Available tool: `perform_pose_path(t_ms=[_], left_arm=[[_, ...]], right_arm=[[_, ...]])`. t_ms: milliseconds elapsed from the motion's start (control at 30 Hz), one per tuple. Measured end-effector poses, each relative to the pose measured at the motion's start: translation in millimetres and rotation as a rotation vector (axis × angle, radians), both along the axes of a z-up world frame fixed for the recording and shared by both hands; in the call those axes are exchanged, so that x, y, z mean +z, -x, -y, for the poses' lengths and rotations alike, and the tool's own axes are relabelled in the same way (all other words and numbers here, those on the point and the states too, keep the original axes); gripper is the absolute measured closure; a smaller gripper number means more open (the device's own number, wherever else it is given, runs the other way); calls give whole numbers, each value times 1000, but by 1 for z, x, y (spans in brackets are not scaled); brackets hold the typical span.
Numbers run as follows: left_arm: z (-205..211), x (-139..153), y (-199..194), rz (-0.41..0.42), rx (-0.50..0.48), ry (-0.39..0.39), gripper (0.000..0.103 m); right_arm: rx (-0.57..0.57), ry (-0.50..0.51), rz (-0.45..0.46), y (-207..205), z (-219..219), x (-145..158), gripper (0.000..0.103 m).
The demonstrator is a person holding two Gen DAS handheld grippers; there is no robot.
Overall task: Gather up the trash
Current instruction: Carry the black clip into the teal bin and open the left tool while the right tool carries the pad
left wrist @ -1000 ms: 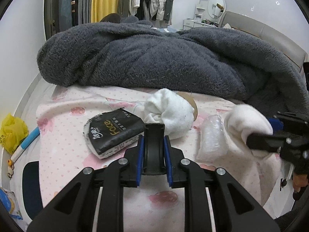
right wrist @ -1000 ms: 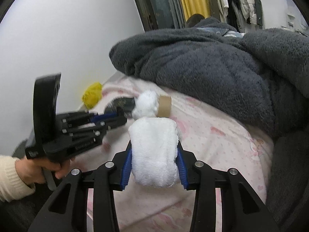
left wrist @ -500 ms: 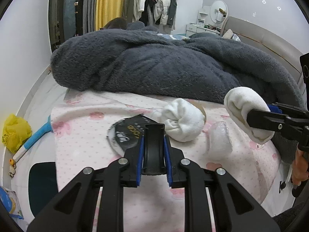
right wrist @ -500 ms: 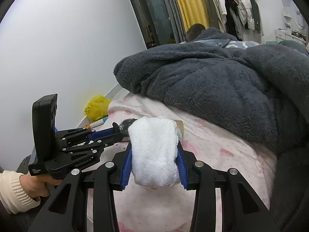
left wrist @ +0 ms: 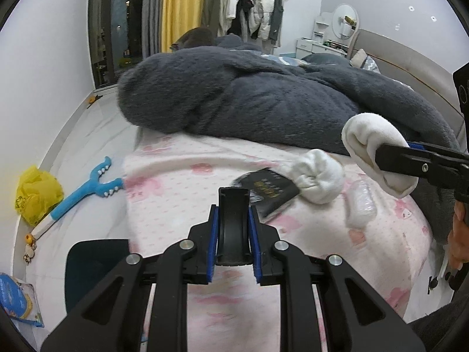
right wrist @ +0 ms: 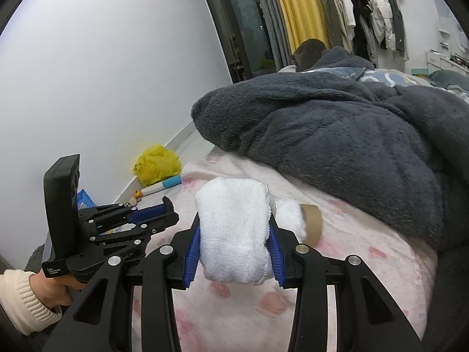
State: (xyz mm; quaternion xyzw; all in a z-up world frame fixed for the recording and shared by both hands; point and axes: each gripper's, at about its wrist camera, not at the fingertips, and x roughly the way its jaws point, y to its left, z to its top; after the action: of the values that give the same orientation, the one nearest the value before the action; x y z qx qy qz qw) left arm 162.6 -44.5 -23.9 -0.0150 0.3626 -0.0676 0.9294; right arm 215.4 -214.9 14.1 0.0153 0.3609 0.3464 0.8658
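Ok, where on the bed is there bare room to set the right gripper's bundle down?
Bare pink sheet lies left of the black packet, up to the grey blanket, and along the near edge ahead of the left gripper. Crowded: packet, white wad and clear wrapper cluster mid-right, under the right gripper.

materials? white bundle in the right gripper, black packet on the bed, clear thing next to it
White bundle in the right gripper: looks like terry cloth, matte with a looped nap, and it dents under the pads.
Black packet: probably plastic film, glossy, with gold print and a pale crimped edge.
Clear thing: seems to be thin crinkled transparent plastic with bright highlights; whether wrap or a bottle is unclear.
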Motion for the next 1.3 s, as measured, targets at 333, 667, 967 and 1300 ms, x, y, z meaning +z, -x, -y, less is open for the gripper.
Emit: perform_pose_path(t_ms=[333,667,967,1300], left_arm=[[-56,-8,8,-33,62,-15,82],[-120,-29,21,-70,157,-15,82],[-171,-59,29,-139,232,-15,82],[-212,-97,34,-242,281,-15,82]], right_arm=[[41,8,6,-4,-57,9,62],[100,22,17,0,-120,16,62],[154,29,8,9,-174,14,62],[196,50,-40,11,-228,-8,62]])
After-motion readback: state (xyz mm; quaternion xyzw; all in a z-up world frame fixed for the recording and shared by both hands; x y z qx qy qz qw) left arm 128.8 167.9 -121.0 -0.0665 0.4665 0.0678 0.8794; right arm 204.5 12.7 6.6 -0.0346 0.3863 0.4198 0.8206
